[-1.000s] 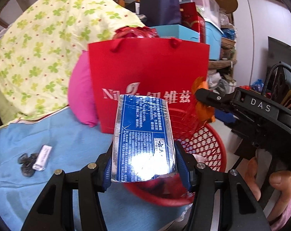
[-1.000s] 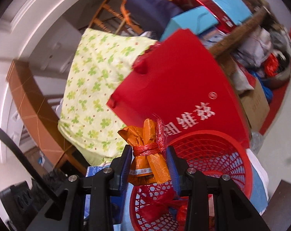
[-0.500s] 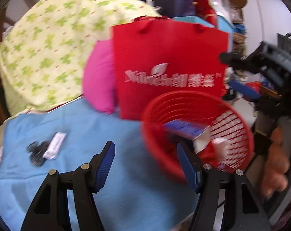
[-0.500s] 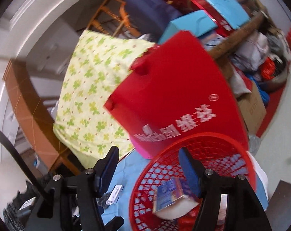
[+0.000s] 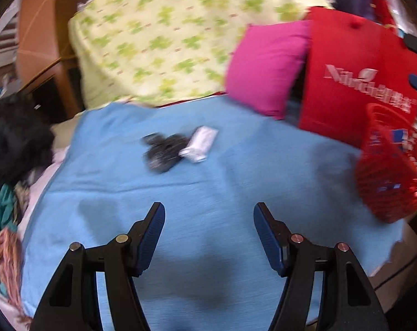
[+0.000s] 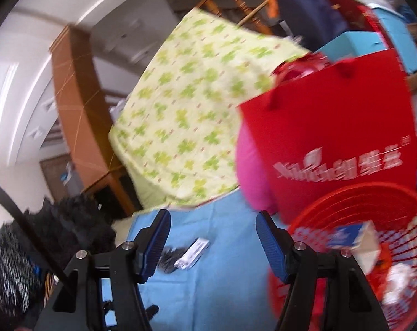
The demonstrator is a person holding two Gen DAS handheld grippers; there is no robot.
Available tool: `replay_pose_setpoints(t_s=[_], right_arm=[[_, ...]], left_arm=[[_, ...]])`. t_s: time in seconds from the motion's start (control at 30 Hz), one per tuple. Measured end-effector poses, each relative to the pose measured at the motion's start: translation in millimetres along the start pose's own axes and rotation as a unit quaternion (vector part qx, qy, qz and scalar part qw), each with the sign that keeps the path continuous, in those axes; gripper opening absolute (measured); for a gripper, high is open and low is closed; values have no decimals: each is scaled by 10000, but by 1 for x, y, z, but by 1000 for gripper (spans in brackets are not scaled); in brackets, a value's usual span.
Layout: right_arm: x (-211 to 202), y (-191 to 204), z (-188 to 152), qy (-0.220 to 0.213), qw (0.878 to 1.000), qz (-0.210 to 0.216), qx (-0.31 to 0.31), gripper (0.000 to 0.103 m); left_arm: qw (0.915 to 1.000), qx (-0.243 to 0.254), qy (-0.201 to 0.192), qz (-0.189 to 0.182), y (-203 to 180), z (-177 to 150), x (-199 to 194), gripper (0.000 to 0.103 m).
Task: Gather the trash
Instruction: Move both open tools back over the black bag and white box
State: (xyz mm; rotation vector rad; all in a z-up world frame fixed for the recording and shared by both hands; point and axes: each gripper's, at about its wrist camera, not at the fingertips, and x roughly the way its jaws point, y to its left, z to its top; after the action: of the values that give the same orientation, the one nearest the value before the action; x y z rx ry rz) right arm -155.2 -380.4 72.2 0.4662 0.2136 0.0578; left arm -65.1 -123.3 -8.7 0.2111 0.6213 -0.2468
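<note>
The smooth blue cloth [image 5: 208,182] covers the surface, and behind it stand a soft clover-print quilt [image 5: 167,35], a flat red paper bag [image 5: 354,82] and a rounded pink cushion [image 5: 263,66]. The round red plastic basket [image 6: 360,195], made of open lattice, holds a blue-and-white carton [image 6: 354,237], while a small white wrapper [image 5: 200,143] lies on the cloth, touching a dark crumpled piece [image 5: 161,149]. The left gripper [image 5: 208,237] and the right gripper [image 6: 212,237] both have their jaws apart, with nothing between the ribbed blue pads.
</note>
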Motion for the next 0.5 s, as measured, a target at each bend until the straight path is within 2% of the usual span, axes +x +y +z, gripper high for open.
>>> replay_pose_setpoints(t_s=[0.13,0.27,0.5], right_arm=[[34,23,-19,502,9987,88,-82,68],[74,34,-37,1111,9936,150,153,68],[169,43,-65,2167,9751,17,472,68]], left_arm=[[9992,-289,65,276,37,-7,9,67],[9976,-503,172,436,65,-10,24,67],[9950,-753,359,544,100,-3,63,67]])
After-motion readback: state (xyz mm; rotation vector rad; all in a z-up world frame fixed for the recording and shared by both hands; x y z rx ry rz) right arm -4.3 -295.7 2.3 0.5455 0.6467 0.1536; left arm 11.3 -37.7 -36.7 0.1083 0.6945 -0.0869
